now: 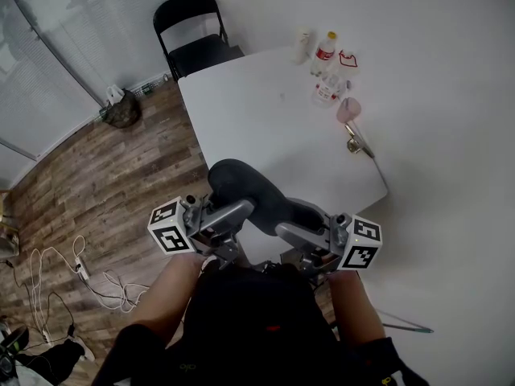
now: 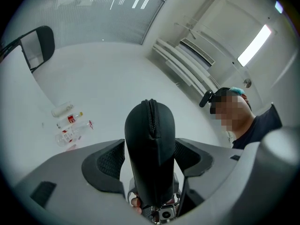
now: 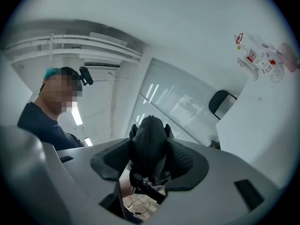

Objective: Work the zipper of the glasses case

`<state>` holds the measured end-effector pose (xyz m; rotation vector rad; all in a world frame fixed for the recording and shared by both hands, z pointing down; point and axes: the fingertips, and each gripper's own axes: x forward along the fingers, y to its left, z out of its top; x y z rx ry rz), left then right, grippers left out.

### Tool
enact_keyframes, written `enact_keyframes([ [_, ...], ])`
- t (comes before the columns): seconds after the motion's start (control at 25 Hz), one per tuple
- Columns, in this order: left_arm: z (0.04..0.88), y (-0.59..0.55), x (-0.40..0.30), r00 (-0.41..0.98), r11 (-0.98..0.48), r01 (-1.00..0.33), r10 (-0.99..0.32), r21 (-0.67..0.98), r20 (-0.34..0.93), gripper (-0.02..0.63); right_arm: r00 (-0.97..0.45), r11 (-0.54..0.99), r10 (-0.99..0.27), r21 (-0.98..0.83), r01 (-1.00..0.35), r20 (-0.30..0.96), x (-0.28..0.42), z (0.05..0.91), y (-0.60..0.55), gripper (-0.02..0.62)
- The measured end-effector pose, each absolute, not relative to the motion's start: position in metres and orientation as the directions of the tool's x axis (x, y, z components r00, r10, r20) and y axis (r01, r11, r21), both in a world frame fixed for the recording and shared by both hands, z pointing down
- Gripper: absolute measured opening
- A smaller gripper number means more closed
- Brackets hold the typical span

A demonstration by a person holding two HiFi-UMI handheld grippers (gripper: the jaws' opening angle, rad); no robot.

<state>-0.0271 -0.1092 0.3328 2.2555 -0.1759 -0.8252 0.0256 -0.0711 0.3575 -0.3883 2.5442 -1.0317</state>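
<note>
The black glasses case (image 1: 245,193) is held in the air over the near edge of the white table (image 1: 265,111), close in front of the person's body. Its zipper (image 2: 150,117) runs along the ridge and over the rounded end, and the teeth are closed along the stretch in view.

The left gripper (image 1: 235,212) reaches in from the left and angles upward. Its jaws are set wide, with both pads pressed against the sides of one end of the case. The right gripper (image 1: 291,230) comes from the opposite side, facing the left one, and its pads clamp the other end. Both forearms (image 1: 165,300) are drawn in near the torso.

At the table's far right corner sits a group of plastic bottles (image 1: 325,69), one of them red-capped; their contents cannot be made out. A black folding chair (image 1: 193,30) stands at the table's far end.
</note>
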Motion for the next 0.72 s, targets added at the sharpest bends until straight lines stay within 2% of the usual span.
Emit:
enact_keyframes([
  [0.16, 0.334, -0.107, -0.019, 0.806, -0.733, 0.111, -0.329, 0.672, -0.492, 0.35, -0.918, 0.709, -0.345, -0.695, -0.119, -0.195, 0.014, 0.359, -0.066, 0.245],
  [0.52, 0.338, -0.107, -0.011, 0.808, -0.709, 0.138, -0.323, 0.692, -0.492, 0.345, -0.935, 0.69, -0.323, -0.712, -0.129, -0.144, 0.009, 0.37, -0.067, 0.245],
  [0.64, 0.34, -0.109, -0.014, 0.803, -0.695, 0.128, -0.345, 0.707, -0.485, 0.27, -0.938, 0.693, -0.324, -0.706, -0.144, -0.126, 0.005, 0.37, -0.067, 0.245],
  [0.72, 0.341, -0.11, -0.015, 0.802, -0.688, 0.129, -0.352, 0.714, -0.483, 0.268, -0.94, 0.695, -0.321, -0.702, -0.154, -0.113, 0.004, 0.371, -0.068, 0.245],
])
